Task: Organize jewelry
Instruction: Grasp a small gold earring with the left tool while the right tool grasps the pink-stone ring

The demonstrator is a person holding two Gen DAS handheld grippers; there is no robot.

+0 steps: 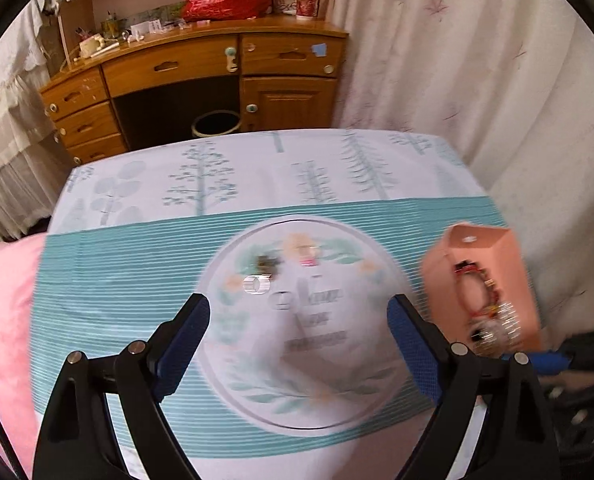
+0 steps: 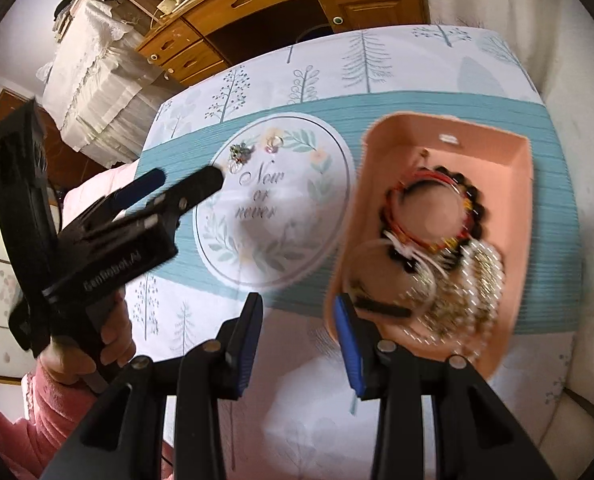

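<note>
At mid-frame small rings [image 2: 241, 156] lie on the tablecloth [image 2: 377, 76]; the left gripper [image 2: 189, 178], spread empty, hovers beside them. The right gripper [image 2: 299, 322], partly spread and empty, hangs by the pink tray [image 2: 521, 184] of bracelets [image 2: 429, 208].

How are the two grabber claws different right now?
The left gripper has its jaws spread wide over the round print; the right gripper has its jaws much closer together. The left gripper points at the small rings; the right gripper hangs by the pink tray. Both are empty, with blue pads.
</note>
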